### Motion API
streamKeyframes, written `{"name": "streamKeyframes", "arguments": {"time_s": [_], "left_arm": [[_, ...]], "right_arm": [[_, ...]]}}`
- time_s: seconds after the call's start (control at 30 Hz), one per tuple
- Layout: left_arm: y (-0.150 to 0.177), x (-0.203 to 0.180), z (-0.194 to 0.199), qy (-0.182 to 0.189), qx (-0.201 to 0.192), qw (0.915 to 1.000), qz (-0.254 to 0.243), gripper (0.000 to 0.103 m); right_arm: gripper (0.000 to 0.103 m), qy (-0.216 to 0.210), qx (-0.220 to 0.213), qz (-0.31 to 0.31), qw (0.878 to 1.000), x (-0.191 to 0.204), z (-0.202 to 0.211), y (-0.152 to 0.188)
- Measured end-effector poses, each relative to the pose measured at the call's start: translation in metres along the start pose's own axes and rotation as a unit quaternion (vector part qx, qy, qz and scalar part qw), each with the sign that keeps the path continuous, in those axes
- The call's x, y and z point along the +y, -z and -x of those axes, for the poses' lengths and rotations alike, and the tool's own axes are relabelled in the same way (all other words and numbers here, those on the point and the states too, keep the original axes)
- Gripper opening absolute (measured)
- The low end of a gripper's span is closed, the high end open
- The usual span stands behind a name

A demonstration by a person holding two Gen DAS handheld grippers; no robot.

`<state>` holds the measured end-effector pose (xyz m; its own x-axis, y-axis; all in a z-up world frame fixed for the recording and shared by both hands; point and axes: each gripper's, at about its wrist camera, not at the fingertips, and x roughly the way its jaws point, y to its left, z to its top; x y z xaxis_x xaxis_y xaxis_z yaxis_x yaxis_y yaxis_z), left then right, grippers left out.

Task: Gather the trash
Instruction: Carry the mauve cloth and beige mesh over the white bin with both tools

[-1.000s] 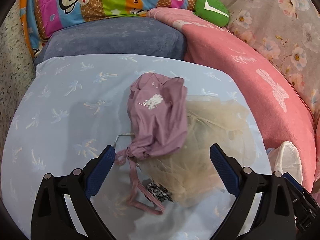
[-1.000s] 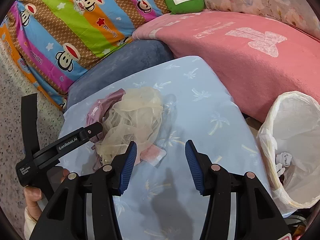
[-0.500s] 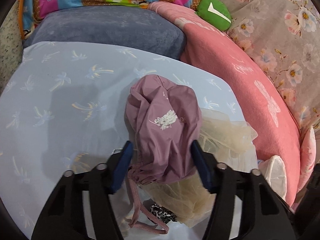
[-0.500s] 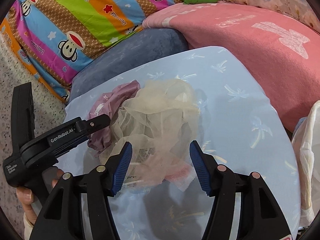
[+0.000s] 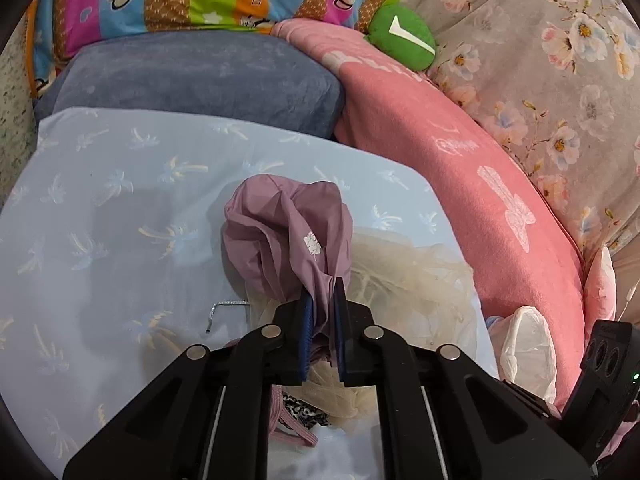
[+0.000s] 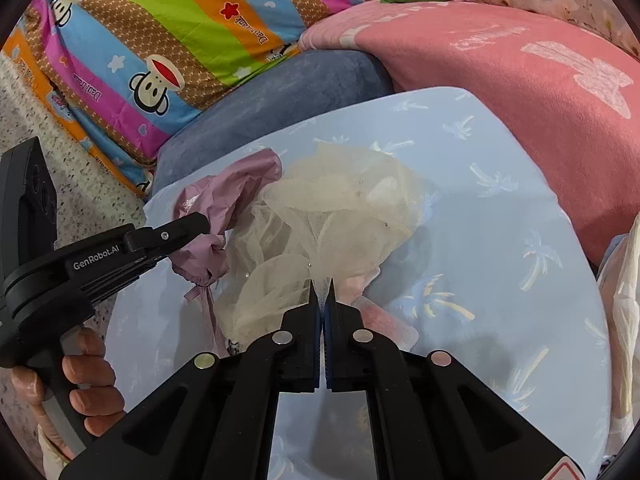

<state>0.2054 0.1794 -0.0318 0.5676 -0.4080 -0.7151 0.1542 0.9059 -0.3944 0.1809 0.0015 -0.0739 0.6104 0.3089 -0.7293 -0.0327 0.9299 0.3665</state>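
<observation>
A mauve drawstring bag (image 5: 288, 236) lies on the light blue palm-print cushion (image 5: 120, 208), next to a cream mesh net (image 5: 416, 280). My left gripper (image 5: 320, 300) is shut on the bag's gathered neck. In the right wrist view my right gripper (image 6: 320, 292) is shut on the cream mesh net (image 6: 340, 216), and the left gripper (image 6: 176, 236) shows beside it, pinching the mauve bag (image 6: 224, 200). A pink wrapper (image 6: 380, 316) and a leopard-print scrap (image 5: 304, 412) lie partly under the net.
A white plastic trash bag (image 5: 528, 348) stands at the cushion's right edge; it also shows in the right wrist view (image 6: 624, 300). A pink blanket (image 5: 460, 160), a grey-blue cushion (image 5: 200, 76), a striped monkey-print pillow (image 6: 160, 40) and a green plush (image 5: 404, 36) surround the area. A small bent wire (image 5: 224, 308) lies on the cushion.
Both grippers have closed: the left on the mauve bag's neck, the right on the cream mesh net. Both moved forward onto the pile.
</observation>
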Motion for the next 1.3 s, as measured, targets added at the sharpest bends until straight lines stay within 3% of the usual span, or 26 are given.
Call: {"name": "streamKeyframes", "arguments": {"time_s": [0.37,0.63,0.97,1.3], "left_arm": [[-0.001,-0.048,0.033,0.015,-0.031,0.9987,-0.038,0.008],[0.011,-0.097,0.042,0.04,-0.033,0.9957,-0.076,0.008],[0.039,-0.166,0.034,0.074,-0.011,0.9894,-0.124,0.008],[0.073,-0.243,0.019,0.111,0.024,0.9753,-0.19,0.009]], "right_arm": [[0.002,-0.016,-0.095,-0.016,0.995,-0.016,0.097,-0.022],[0.001,0.017,-0.159,-0.038,0.986,-0.057,0.169,-0.023],[0.001,0.06,-0.199,-0.097,0.973,-0.135,0.231,-0.001],[0.001,0.112,-0.223,-0.135,0.959,-0.2,0.275,0.027]]}}
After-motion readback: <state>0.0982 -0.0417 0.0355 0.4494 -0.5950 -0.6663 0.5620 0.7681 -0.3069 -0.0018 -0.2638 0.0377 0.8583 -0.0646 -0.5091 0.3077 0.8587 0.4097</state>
